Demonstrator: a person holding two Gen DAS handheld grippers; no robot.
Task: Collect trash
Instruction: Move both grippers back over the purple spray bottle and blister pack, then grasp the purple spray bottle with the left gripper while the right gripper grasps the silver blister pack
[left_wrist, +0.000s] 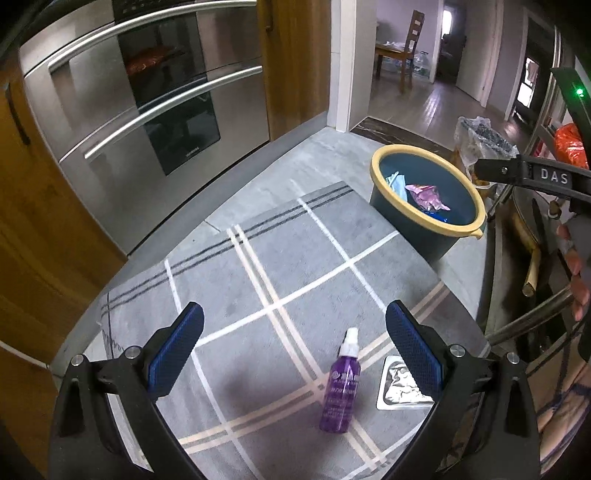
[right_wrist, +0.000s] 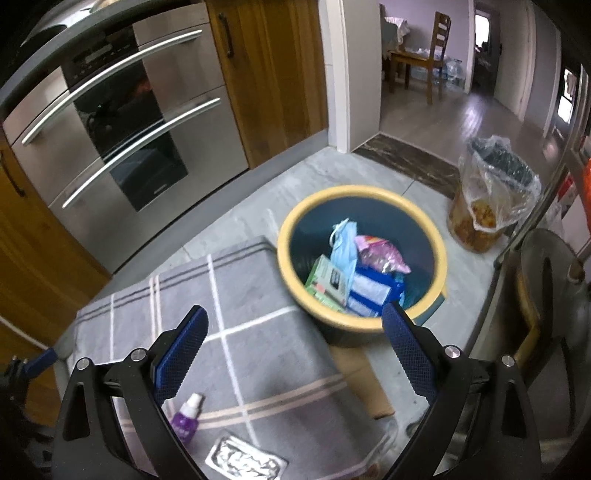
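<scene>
A purple spray bottle lies on the grey checked mat, between and just ahead of my open left gripper. A silver foil blister pack lies beside it, partly behind the right finger. The blue bin with a yellow rim stands past the mat and holds a face mask, a pink wrapper and boxes. My right gripper hangs open and holds nothing, near the bin. The bottle and foil pack show low in the right wrist view. The right gripper's body crosses the left wrist view.
A steel double oven and wooden cabinets line the left side. A clear bag-lined container stands right of the bin. A flat cardboard piece lies beside the mat. A doorway opens to a room with a chair.
</scene>
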